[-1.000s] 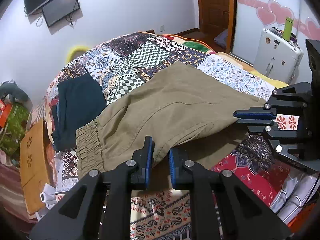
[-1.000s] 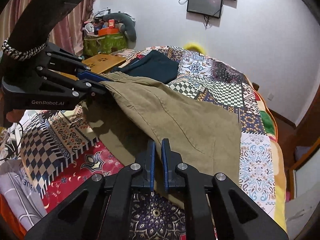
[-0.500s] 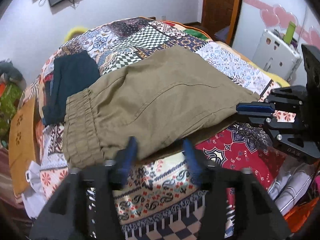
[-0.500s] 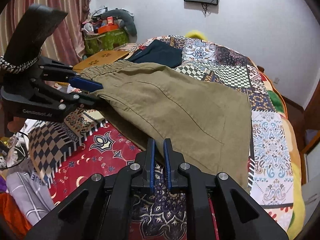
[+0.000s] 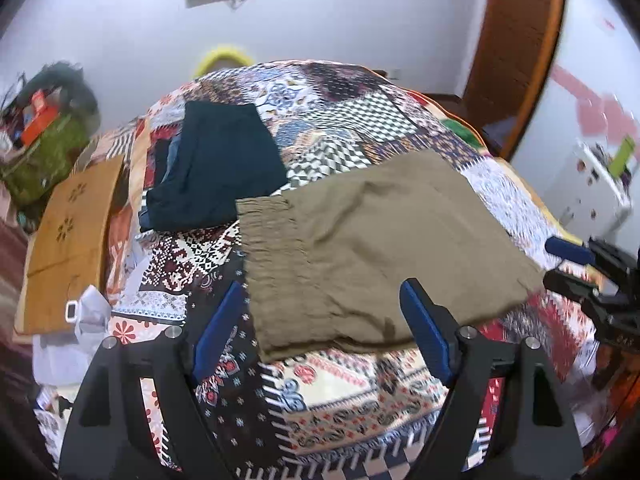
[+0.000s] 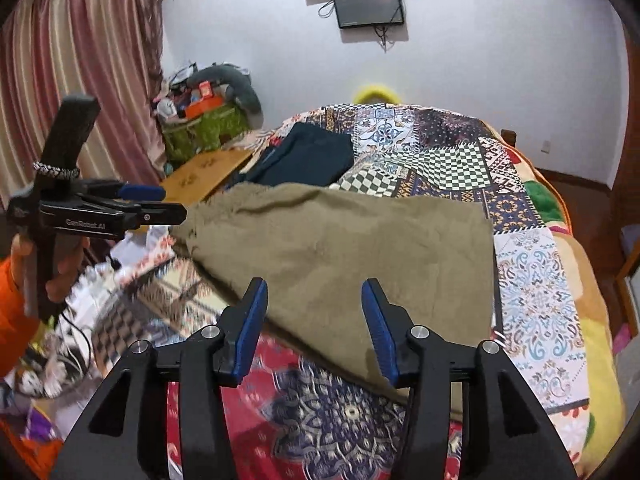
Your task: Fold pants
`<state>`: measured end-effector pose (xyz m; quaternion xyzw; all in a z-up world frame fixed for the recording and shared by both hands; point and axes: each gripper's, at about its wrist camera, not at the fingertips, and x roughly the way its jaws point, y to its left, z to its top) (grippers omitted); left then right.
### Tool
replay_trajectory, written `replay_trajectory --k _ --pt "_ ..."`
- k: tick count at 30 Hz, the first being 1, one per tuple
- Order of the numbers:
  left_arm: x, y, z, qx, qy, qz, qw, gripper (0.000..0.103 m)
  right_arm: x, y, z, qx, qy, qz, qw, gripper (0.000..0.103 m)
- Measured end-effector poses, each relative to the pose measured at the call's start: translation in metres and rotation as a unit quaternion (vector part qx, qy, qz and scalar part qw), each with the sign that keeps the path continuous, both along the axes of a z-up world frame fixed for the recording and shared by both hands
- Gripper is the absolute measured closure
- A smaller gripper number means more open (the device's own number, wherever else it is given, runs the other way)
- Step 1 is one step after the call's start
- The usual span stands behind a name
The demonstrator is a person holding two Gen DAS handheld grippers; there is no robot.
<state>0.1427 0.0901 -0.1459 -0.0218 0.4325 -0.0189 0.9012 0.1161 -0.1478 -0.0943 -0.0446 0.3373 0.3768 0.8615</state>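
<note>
Jaws of left gripper and right gripper both gaping wide, holding nothing; folded khaki pants lying on bed, dark clothes lying far left.

Left gripper: my jaws are spread wide, blue pads angled outward, nothing between them. Right gripper: jaws parted too, pads bare, nothing gripped. From the right wrist view I see my left gripper side-on at the far left, fingers pointing rightward, with my hand wrapped round its handle and an orange sleeve at the wrist.
</note>
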Motion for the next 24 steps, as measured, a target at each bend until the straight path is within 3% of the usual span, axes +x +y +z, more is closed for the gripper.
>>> replay_trajectory --k 3,7,13,15,19,24 --pt "0.011 0.01 -0.004 -0.022 0.008 0.016 0.9996 0.02 0.011 0.009 -0.003 0.021 0.018 -0.004 1.0 0.057" --pt "0.023 0.011 -0.017 -0.02 0.022 0.013 0.9995 0.019 0.027 0.028 -0.013 0.044 0.056 0.006 0.997 0.056" --pt "0.026 0.008 -0.047 0.027 0.048 0.008 0.9985 0.019 0.04 0.046 -0.046 0.021 0.101 0.013 0.995 0.055" --pt "0.023 0.013 -0.055 0.025 0.049 0.006 0.9985 0.015 0.041 0.041 -0.059 0.005 0.12 0.005 0.993 0.055" --pt "0.015 0.027 -0.058 -0.008 0.045 0.015 0.9988 0.014 0.034 0.02 -0.065 -0.019 0.109 -0.011 0.994 0.055" --pt "0.011 0.026 -0.063 -0.008 0.041 0.024 0.9988 0.013 0.028 -0.018 -0.074 -0.024 0.132 -0.036 0.99 0.046"
